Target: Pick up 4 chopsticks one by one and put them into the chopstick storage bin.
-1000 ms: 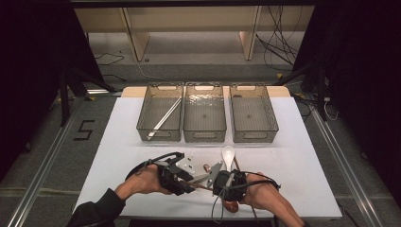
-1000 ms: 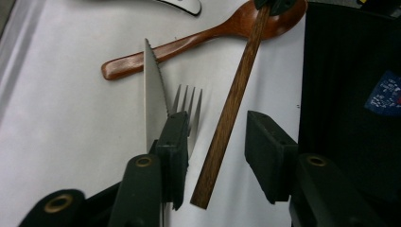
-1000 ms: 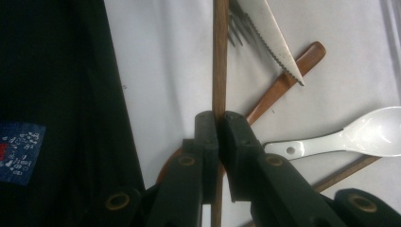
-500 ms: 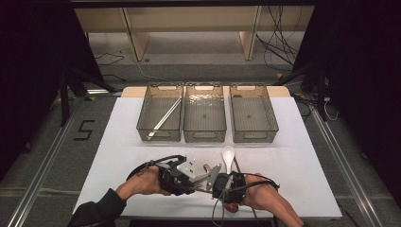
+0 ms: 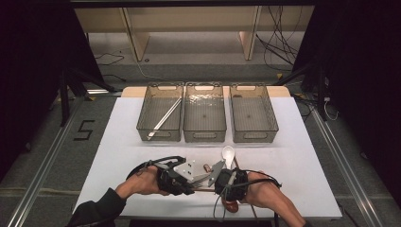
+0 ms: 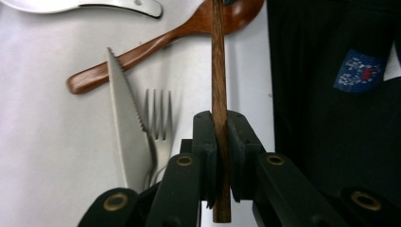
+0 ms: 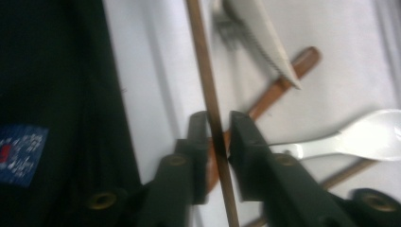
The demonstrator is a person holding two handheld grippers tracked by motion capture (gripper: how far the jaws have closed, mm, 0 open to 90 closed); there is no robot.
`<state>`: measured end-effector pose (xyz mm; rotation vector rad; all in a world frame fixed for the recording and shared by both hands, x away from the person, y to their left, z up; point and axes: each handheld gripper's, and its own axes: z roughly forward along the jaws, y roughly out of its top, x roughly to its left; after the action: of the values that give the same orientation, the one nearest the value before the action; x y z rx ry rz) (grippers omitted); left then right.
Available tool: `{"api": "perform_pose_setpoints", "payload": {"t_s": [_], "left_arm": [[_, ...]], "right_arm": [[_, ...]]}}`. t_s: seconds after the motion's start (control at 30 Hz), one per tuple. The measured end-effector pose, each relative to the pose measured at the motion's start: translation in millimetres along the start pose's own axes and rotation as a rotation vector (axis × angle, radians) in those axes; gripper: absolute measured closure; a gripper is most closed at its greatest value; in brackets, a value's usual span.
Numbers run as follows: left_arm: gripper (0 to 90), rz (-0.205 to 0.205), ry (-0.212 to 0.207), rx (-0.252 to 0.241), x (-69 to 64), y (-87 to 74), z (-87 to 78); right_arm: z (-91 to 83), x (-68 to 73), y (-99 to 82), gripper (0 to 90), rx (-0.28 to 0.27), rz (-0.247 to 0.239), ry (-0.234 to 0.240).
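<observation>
A dark wooden chopstick (image 6: 219, 71) runs straight up between my left gripper's (image 6: 219, 118) pads. Those jaws have just been closing and now pinch it. The same chopstick (image 7: 201, 56) also passes between my right gripper's (image 7: 218, 118) jaws, which have just been opening and show a thin gap beside the stick. In the high view the left gripper (image 5: 202, 178) and right gripper (image 5: 211, 181) meet tip to tip near the table's front edge.
A serrated knife (image 6: 124, 127), a fork (image 6: 158, 123) and a wooden spoon (image 6: 156, 42) lie on the white table beside the jaws. A white spoon (image 5: 228, 153) lies just beyond the grippers. Three clear bins (image 5: 204, 113) stand farther back, the left one holding a long pale utensil (image 5: 164, 118).
Both hands have stayed in place at the front of the table. The high view is too coarse to show the jaws moving.
</observation>
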<state>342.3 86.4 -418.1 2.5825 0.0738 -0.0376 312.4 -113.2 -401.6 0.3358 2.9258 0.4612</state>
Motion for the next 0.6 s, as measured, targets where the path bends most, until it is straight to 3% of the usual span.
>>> {"api": "perform_pose_setpoints", "payload": {"t_s": [0.1,0.23,0.33,0.6], "left_arm": [[82.8,-0.047,0.03,-0.003,5.2,-3.1,-3.0],[82.8,-0.144,0.065,-0.023,12.8,-5.4,-8.3],[82.7,-0.191,0.098,-0.037,17.6,-7.1,-13.6],[82.8,-0.302,0.17,-0.075,26.5,-15.1,-21.9]], "right_arm": [[-6.2,-7.6,-3.5,57.5,-0.034,0.059,-0.003],[-16.1,-15.4,-8.4,49.1,-0.094,0.149,-0.038],[-19.8,-19.9,-11.6,43.0,-0.134,0.206,-0.064],[-28.1,-23.5,-22.7,35.5,-0.259,0.326,-0.144]]}}
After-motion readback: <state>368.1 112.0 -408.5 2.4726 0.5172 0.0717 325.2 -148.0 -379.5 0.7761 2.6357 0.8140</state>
